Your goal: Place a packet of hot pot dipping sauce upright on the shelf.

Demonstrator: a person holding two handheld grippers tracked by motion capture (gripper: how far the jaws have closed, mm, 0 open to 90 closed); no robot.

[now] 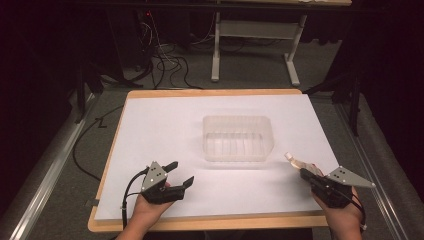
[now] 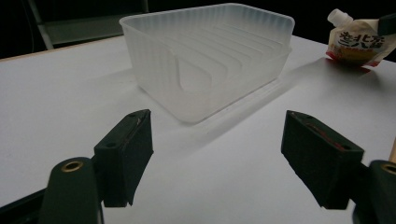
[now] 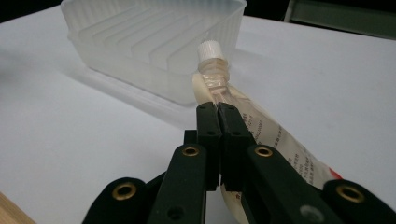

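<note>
White table (image 1: 165,125), spouted pouch (image 3: 261,126) partly hidden behind closed right claw (image 3: 218,108)

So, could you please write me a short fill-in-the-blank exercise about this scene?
1. The right gripper is shut on the ____, whose cap is white.
2. The left gripper has its jaws ____ and holds nothing.
3. The translucent plastic bin stands on a ____ sheet.

Missing words: pouch; open; white
</note>
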